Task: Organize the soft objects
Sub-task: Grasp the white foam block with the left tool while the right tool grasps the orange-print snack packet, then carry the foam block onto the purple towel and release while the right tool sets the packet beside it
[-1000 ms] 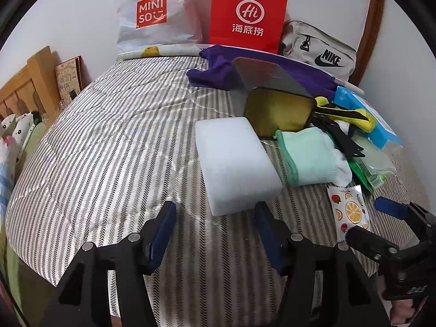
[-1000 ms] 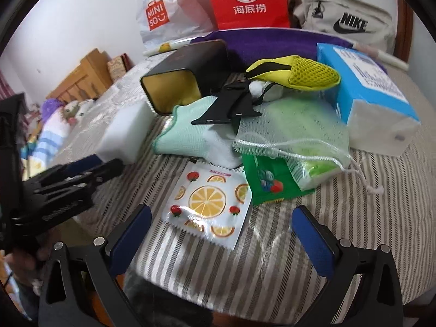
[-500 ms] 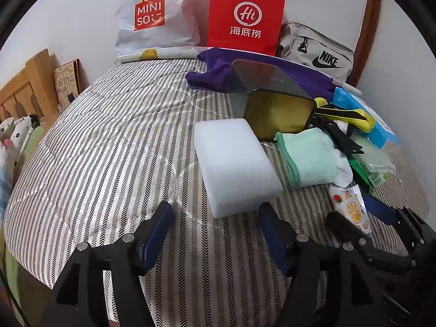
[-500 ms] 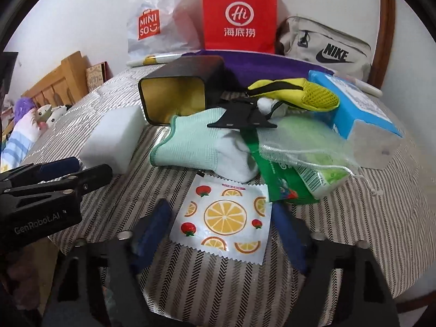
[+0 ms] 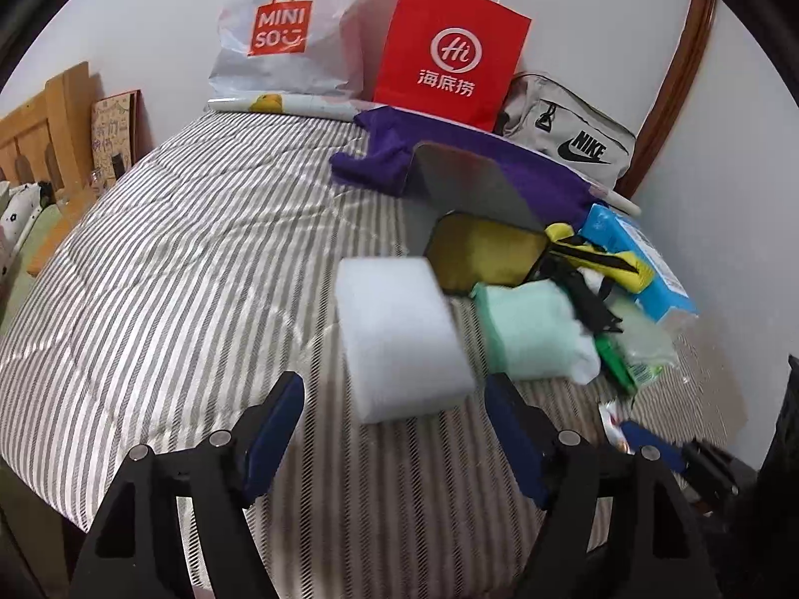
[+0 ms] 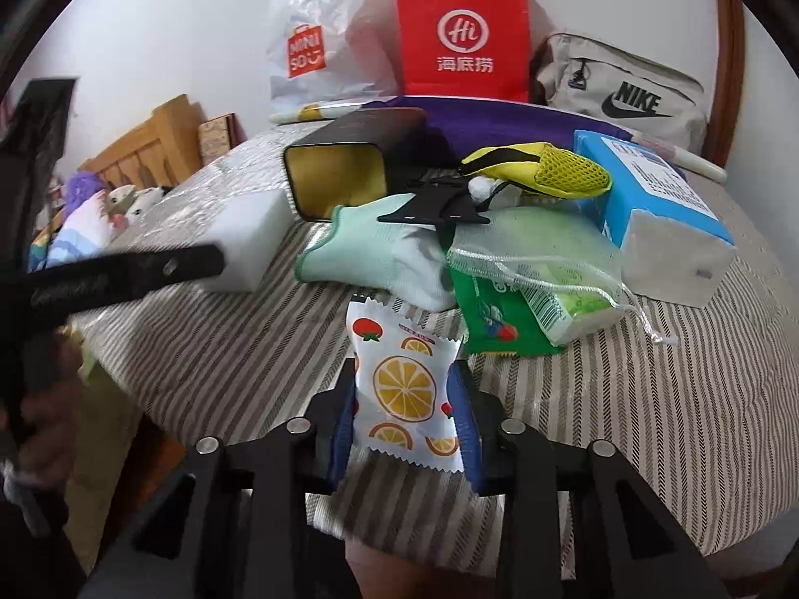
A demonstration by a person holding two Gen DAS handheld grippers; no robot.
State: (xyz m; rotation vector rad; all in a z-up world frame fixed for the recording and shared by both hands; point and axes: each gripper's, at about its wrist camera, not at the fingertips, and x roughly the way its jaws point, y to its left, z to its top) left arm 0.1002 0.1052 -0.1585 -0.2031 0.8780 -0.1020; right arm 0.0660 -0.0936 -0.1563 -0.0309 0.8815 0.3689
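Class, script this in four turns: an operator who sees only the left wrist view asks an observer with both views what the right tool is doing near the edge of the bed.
Operator: My left tool is open in front of the white foam block. What is the right tool doing?
Observer: The right tool is shut on the fruit-print packet, with one finger on each long edge.
Operator: Where does the packet point?
Observer: Its far end points at the mint glove and lies close to it. I cannot tell whether they touch.
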